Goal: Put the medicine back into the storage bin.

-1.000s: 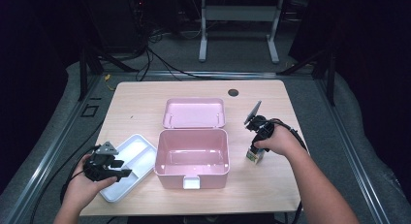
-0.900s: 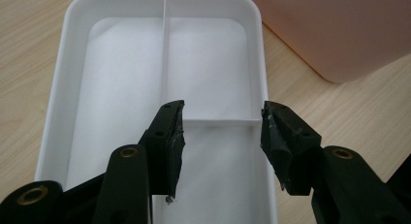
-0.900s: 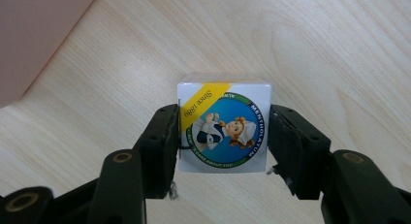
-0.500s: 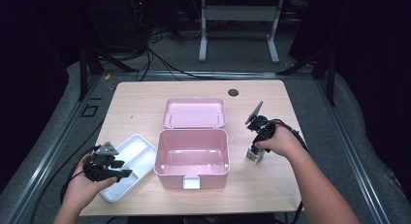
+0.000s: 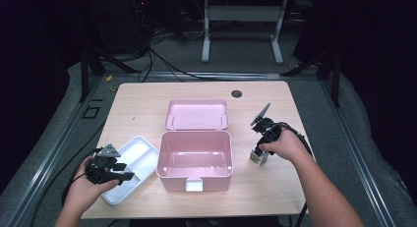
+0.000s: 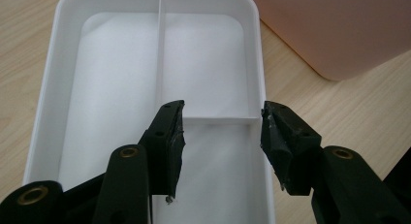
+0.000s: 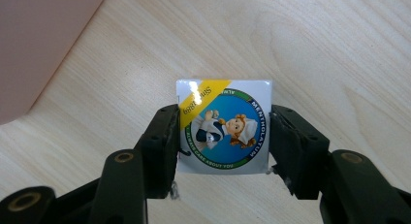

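Observation:
A small square box (image 7: 223,132) with a blue and yellow Mentholatum label sits between the jaws of my right gripper (image 7: 223,118), which is shut on its two sides just above the wooden table. From above, that gripper (image 5: 259,152) and the small box (image 5: 255,158) are right of an open pink case (image 5: 194,160) whose lid (image 5: 197,114) lies flat behind it. My left gripper (image 6: 223,118) is open over a white divided tray (image 6: 121,78), with nothing between its fingers. From above, this gripper (image 5: 123,173) hovers at the white tray (image 5: 140,151), left of the pink case.
The pink case's corner (image 6: 339,30) lies close to the tray's right side. A dark round hole (image 5: 236,94) sits near the table's (image 5: 142,106) far edge. Cables trail from both grippers off the table's near side.

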The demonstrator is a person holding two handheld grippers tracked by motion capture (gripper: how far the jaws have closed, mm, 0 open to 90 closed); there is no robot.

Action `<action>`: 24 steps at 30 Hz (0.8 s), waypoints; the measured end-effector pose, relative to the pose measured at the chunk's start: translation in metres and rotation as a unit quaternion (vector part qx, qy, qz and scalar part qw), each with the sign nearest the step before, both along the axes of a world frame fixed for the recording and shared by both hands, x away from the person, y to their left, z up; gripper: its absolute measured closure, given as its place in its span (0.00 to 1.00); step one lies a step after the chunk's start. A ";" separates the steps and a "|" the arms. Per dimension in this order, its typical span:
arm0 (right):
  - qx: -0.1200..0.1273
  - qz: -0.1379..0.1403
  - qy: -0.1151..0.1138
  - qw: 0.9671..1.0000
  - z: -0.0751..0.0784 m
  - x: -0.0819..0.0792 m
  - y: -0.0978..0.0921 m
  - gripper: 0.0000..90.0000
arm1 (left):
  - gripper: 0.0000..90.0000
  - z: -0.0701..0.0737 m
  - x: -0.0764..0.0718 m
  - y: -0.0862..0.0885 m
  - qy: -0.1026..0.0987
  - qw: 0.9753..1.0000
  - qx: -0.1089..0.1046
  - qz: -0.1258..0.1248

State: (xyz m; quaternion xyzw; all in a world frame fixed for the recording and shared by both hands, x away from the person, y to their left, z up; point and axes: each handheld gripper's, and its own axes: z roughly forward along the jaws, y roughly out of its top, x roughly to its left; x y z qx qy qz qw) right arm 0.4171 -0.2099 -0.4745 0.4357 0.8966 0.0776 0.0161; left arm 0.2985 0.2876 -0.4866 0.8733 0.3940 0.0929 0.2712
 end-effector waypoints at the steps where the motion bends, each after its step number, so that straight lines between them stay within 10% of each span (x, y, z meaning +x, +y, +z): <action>1: 0.000 0.000 0.000 1.000 0.000 0.000 0.000 0.52 | 0.56 0.000 0.000 0.000 0.000 1.000 0.000 -0.001; 24: -0.011 0.003 -0.002 1.000 -0.001 -0.001 0.003 0.52 | 0.56 -0.003 0.001 0.001 0.007 1.000 0.000 0.000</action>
